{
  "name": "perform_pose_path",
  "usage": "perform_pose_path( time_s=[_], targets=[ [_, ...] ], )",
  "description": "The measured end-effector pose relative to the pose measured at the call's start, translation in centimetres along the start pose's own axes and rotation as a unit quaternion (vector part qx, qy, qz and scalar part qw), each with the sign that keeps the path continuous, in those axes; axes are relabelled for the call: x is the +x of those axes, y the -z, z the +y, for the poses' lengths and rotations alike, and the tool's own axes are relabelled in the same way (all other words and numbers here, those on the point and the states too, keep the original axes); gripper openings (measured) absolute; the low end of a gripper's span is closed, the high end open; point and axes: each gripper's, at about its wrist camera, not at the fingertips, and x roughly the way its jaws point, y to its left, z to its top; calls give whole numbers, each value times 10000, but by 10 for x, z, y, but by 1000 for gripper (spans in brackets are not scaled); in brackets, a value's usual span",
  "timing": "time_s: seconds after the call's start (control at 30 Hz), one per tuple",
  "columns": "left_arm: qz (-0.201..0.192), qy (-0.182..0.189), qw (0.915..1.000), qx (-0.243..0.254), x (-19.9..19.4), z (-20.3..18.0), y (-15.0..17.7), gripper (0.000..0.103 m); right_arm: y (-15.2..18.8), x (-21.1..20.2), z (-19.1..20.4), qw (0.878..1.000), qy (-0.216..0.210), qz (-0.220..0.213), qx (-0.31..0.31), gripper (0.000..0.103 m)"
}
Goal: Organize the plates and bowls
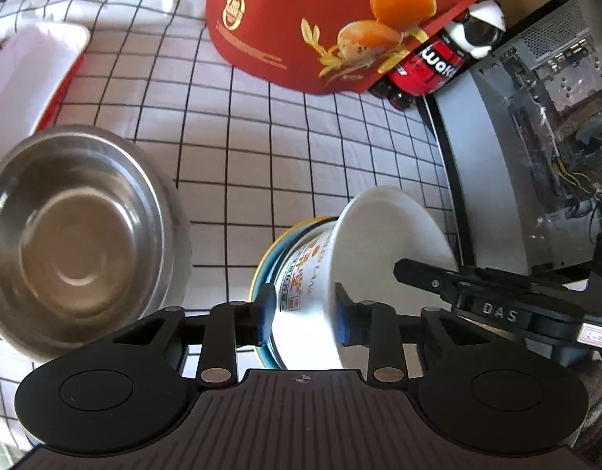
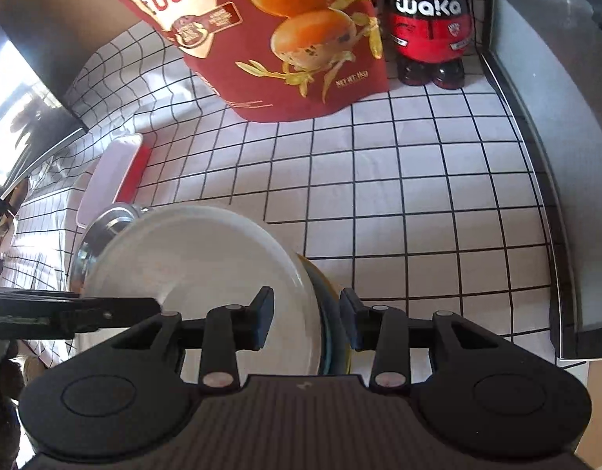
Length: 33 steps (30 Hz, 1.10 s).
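My left gripper is shut on the wall of a white bowl with orange lettering, tilted on its side over a blue and yellow plate. My right gripper straddles the rims of the white bowl and the blue and yellow plate; the jaws stand a little apart from them. The right gripper's finger shows in the left wrist view inside the bowl's mouth. A steel bowl sits to the left, also in the right wrist view.
A white grid tablecloth covers the table. A red quail-egg bag and a red Waka bottle stand at the back. A white and red tray lies far left. A computer case borders the right.
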Motion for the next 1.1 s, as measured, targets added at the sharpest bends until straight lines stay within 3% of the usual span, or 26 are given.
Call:
perform_pose_path(
  time_s=[0.37, 0.43, 0.53, 0.63, 0.73, 0.83, 0.93, 1.0, 1.1],
  targets=[
    [-21, 166, 9996, -242, -4, 6, 3, 32, -3, -3, -2, 9998, 34, -151, -115, 39],
    [-84, 80, 9997, -197, -9, 6, 5, 32, -1, -3, -2, 9996, 81, -173, -186, 41],
    [-53, -171, 9998, -90, -6, 7, 7, 32, 3, 3, -4, 9997, 102, -76, -229, 54],
    [41, -310, 9994, -153, 2, 11, 10, 32, 8, 11, -8, 9997, 136, 48, -177, 54],
    [121, -89, 9995, -262, 2, 18, 12, 32, 11, 8, -8, 9995, 244, -51, -214, 54],
    [130, 514, 9979, -371, -15, 29, 11, 32, 7, -10, -2, 9976, 414, -415, -365, 54],
    [-311, 731, 9957, -483, -50, 48, 6, 32, 0, -29, 11, 9966, 145, -719, -367, 54],
    [-774, 582, 9933, -628, -74, 65, 4, 32, -5, -41, 28, 9942, 48, -963, -481, 54],
    [-1436, 50, 9840, -1054, -105, 103, 2, 32, -14, -52, 58, 9905, -244, -1180, -662, 55]
  ],
)
